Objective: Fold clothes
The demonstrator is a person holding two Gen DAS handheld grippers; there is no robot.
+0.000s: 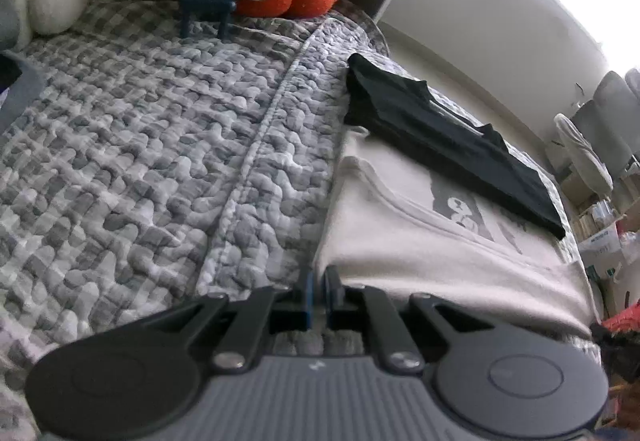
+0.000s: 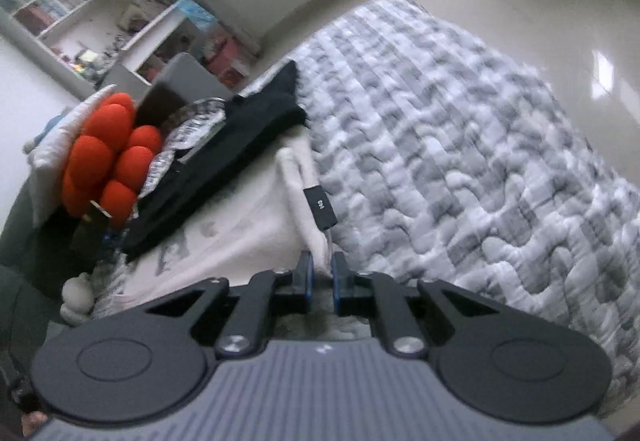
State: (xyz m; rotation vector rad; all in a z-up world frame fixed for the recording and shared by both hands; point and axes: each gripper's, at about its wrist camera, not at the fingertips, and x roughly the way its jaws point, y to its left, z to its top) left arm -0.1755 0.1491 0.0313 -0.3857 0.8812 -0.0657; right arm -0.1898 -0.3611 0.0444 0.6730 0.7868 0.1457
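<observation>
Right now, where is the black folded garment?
The black folded garment lies on the quilt, overlapping the white T-shirt's far edge, near the orange cushion.

Puffy quilted cloth bedspread (image 1: 152, 129), soft matt white cotton T-shirt (image 1: 420, 253), matt black folded garment (image 1: 440, 137), fuzzy orange plush cushion (image 2: 108, 157), glossy floor (image 2: 560, 25).

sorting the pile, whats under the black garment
The black garment lies across the far part of the white shirt, over the top of its print; its far edge reaches onto the quilt. How much print it hides cannot be seen.
</observation>
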